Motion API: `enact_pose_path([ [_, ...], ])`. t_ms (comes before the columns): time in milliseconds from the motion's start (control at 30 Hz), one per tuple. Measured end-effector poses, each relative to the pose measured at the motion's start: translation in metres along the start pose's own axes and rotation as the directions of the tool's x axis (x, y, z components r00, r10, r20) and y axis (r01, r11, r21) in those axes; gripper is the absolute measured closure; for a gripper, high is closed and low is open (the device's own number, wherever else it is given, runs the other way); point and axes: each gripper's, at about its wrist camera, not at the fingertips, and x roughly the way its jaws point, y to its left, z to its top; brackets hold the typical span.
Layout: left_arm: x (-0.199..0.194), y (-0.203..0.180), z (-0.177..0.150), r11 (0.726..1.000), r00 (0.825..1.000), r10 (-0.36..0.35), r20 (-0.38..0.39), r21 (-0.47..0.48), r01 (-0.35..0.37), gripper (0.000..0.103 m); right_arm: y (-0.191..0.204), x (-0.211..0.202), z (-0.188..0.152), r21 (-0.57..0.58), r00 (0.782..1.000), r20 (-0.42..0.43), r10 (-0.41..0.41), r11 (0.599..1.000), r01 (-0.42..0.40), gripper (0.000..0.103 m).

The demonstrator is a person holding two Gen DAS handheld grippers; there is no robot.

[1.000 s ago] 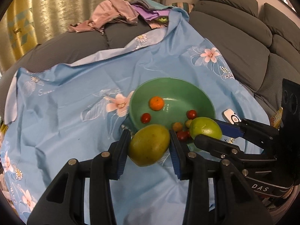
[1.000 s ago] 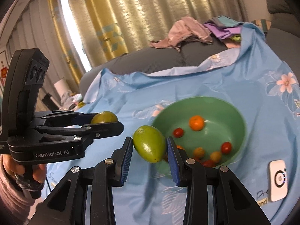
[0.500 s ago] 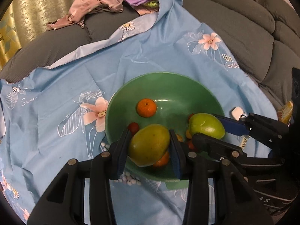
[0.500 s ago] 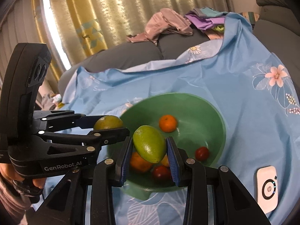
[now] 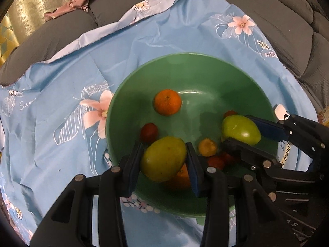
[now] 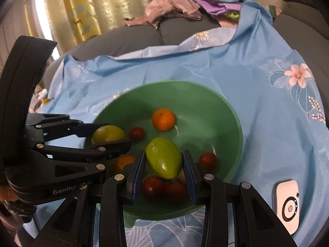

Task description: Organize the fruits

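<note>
A green bowl (image 5: 205,78) (image 6: 226,123) sits on a blue flowered cloth and holds an orange (image 5: 167,102) (image 6: 163,119), several small red tomatoes (image 5: 149,132) (image 6: 207,160) and other small fruits. My left gripper (image 5: 164,160) (image 6: 107,139) is shut on a yellow-green mango (image 5: 163,158) (image 6: 108,133), held over the bowl's near left side. My right gripper (image 6: 163,162) (image 5: 242,131) is shut on a green mango (image 6: 164,157) (image 5: 240,129), held over the bowl's right side. The two grippers are side by side.
The blue cloth (image 5: 61,94) covers a grey sofa (image 5: 277,16). A white HP device (image 6: 287,203) lies on the cloth right of the bowl. Clothes (image 6: 174,2) are piled at the back, before a curtain (image 6: 82,10).
Both grippers have moved forward and down from the bowl's near side to over the bowl, each still holding its mango. The bowl now fills more of both views.
</note>
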Motion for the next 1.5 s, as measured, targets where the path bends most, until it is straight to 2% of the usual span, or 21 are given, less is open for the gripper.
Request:
enact_pose_path([
  [100, -0.002, 0.002, 0.000, 1.000, 1.000, 0.013, -0.001, -0.008, -0.013, 0.060, -0.001, 0.000, -0.001, -0.003, 1.000, -0.014, -0.015, 1.000, 0.015, 0.064],
  [167, -0.009, 0.003, 0.000, 1.000, 1.000, 0.018, 0.011, -0.020, -0.018, 0.042, -0.001, -0.003, -0.001, 0.000, 0.999, -0.015, -0.034, 0.999, 0.034, 0.064],
  [200, -0.013, 0.004, 0.000, 1.000, 1.000, 0.010, 0.020, -0.024, -0.009, 0.041, -0.001, -0.005, 0.000, -0.001, 0.999, -0.013, -0.039, 0.999, 0.039, 0.064],
  [233, -0.018, 0.004, 0.001, 1.000, 0.999, 0.009, 0.031, -0.029, -0.008, 0.036, 0.000, -0.010, 0.000, -0.003, 0.999, -0.009, -0.041, 0.999, 0.041, 0.064],
  [267, -0.023, 0.004, 0.001, 0.999, 0.999, 0.031, 0.035, -0.029, -0.030, 0.029, 0.001, -0.011, 0.002, -0.006, 0.999, -0.007, -0.045, 0.999, 0.045, 0.064],
  [433, -0.055, 0.008, 0.000, 0.997, 0.995, 0.071, 0.064, -0.041, -0.069, 0.017, 0.006, -0.031, 0.009, -0.010, 0.999, 0.008, -0.051, 0.999, 0.051, 0.064],
  [500, -0.068, 0.010, 0.000, 0.995, 0.993, 0.089, 0.078, -0.049, -0.086, 0.011, 0.008, -0.042, 0.015, -0.005, 0.998, 0.009, -0.065, 0.998, 0.065, 0.057],
  [567, -0.081, 0.014, 0.000, 0.992, 0.990, 0.109, 0.084, -0.070, -0.104, 0.000, 0.010, -0.053, 0.019, -0.002, 0.997, 0.016, -0.072, 0.997, 0.072, 0.053],
  [667, -0.096, 0.019, 0.000, 0.990, 0.990, 0.110, 0.091, -0.094, -0.102, 0.001, 0.011, -0.066, 0.027, 0.011, 0.998, -0.006, -0.069, 0.998, 0.069, 0.041],
  [833, -0.116, 0.016, 0.002, 0.988, 0.989, 0.112, 0.093, -0.117, -0.101, 0.001, 0.019, -0.082, 0.036, -0.012, 0.994, -0.029, -0.107, 0.994, 0.106, 0.041],
  [1100, -0.140, 0.013, 0.007, 0.989, 0.989, 0.114, 0.093, -0.108, -0.104, 0.001, 0.028, -0.105, 0.046, -0.044, 0.995, -0.017, -0.094, 0.995, 0.093, 0.041],
  [1233, -0.146, 0.011, 0.009, 0.984, 0.982, 0.161, 0.094, -0.091, -0.153, 0.001, 0.028, -0.111, 0.052, -0.048, 0.994, -0.007, -0.105, 0.993, 0.105, 0.041],
  [1500, -0.147, 0.008, 0.013, 0.981, 0.979, 0.187, 0.084, -0.072, -0.181, 0.001, 0.028, -0.115, 0.056, -0.048, 0.994, 0.001, -0.114, 0.992, 0.114, 0.041],
])
